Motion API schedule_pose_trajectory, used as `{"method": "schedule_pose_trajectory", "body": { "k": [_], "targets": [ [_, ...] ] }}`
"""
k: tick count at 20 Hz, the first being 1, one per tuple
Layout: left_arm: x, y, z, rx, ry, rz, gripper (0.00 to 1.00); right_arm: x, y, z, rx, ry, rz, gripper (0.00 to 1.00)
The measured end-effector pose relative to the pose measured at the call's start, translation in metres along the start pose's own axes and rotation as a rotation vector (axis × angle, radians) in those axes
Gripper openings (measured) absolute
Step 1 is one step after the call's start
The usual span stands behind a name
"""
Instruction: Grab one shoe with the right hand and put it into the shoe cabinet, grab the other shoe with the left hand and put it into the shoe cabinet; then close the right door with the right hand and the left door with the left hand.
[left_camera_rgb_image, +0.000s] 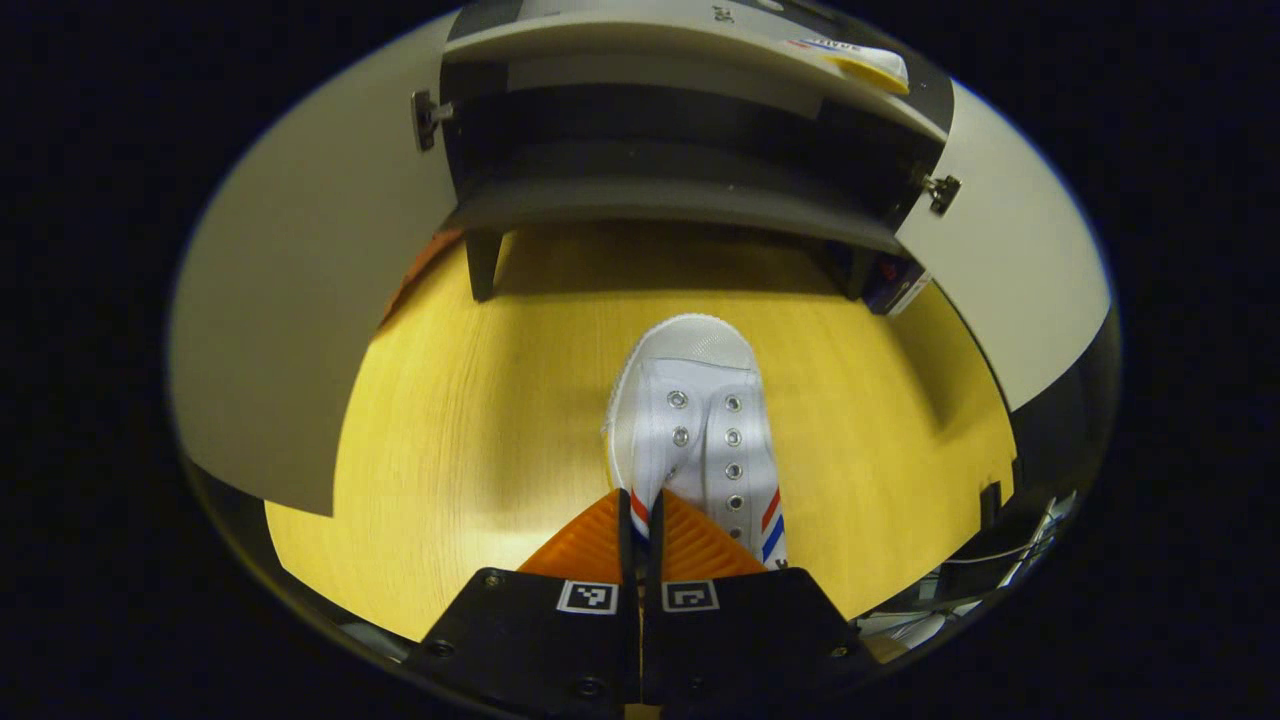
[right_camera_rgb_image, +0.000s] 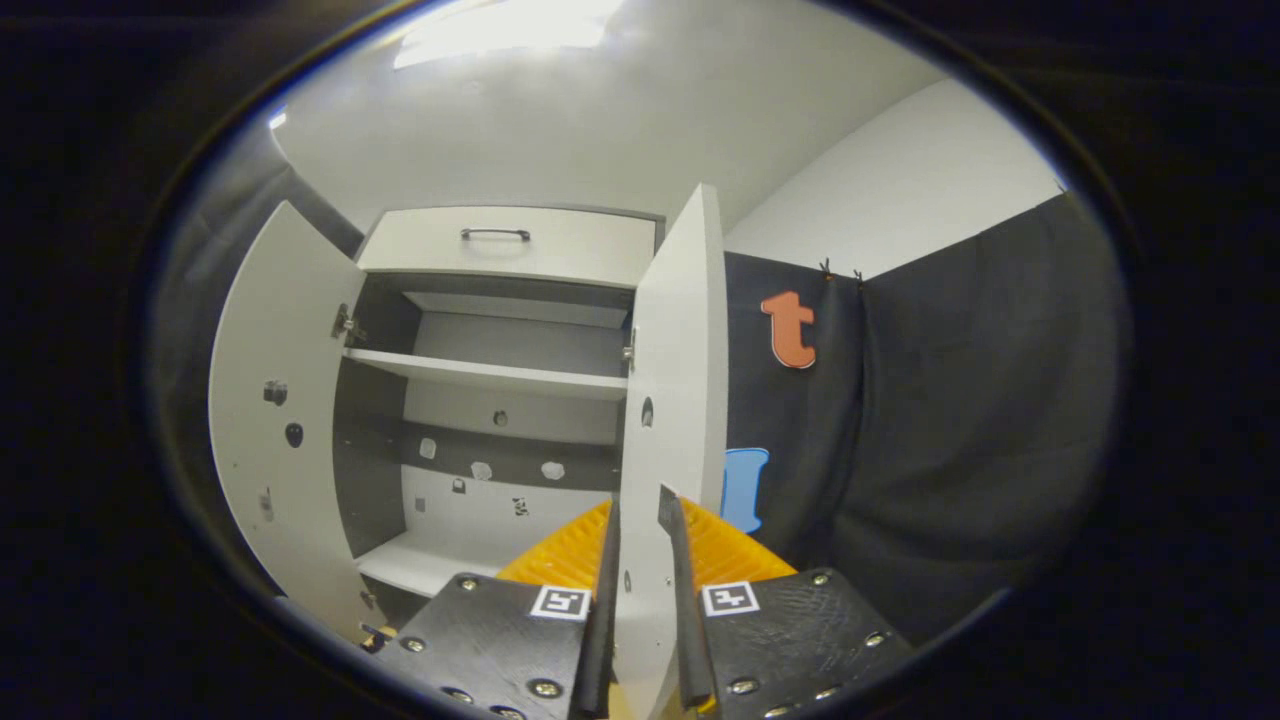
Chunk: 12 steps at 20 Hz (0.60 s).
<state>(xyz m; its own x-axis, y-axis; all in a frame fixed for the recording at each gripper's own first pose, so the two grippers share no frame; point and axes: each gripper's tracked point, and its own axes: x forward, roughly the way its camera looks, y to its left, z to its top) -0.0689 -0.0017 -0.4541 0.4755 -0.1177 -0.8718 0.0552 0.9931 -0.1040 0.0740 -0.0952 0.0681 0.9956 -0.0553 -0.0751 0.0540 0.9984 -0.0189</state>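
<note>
You are pinching the white shoe (left_camera_rgb_image: 695, 430) by its heel collar with your left tool (left_camera_rgb_image: 640, 520), toe aimed at the open shoe cabinet (left_camera_rgb_image: 690, 200) above the wooden floor (left_camera_rgb_image: 450, 430). Your right tool (right_camera_rgb_image: 640, 540), fingers slightly parted, is straddling the right door (right_camera_rgb_image: 675, 400) edge, likely ready for swinging it closed.

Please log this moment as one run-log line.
left gripper: shut on shoe, over floor | right gripper: open, straddling right door edge | cabinet: both doors open

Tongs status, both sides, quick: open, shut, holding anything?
Left tongs: shut on the white shoe, pinching its collar edge.
Right tongs: straddling the right door edge; whether both fingers press it cannot be told.
</note>
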Motion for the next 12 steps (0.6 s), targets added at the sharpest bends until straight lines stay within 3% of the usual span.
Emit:
{"method": "schedule_pose_trajectory", "body": {
  "k": [12],
  "targets": [
    [-0.001, -0.002, 0.004, 0.025, -0.451, -0.026, 0.01, -0.015, -0.034, 0.019, 0.055, -0.051, -0.004, 0.26]
  ]
}}
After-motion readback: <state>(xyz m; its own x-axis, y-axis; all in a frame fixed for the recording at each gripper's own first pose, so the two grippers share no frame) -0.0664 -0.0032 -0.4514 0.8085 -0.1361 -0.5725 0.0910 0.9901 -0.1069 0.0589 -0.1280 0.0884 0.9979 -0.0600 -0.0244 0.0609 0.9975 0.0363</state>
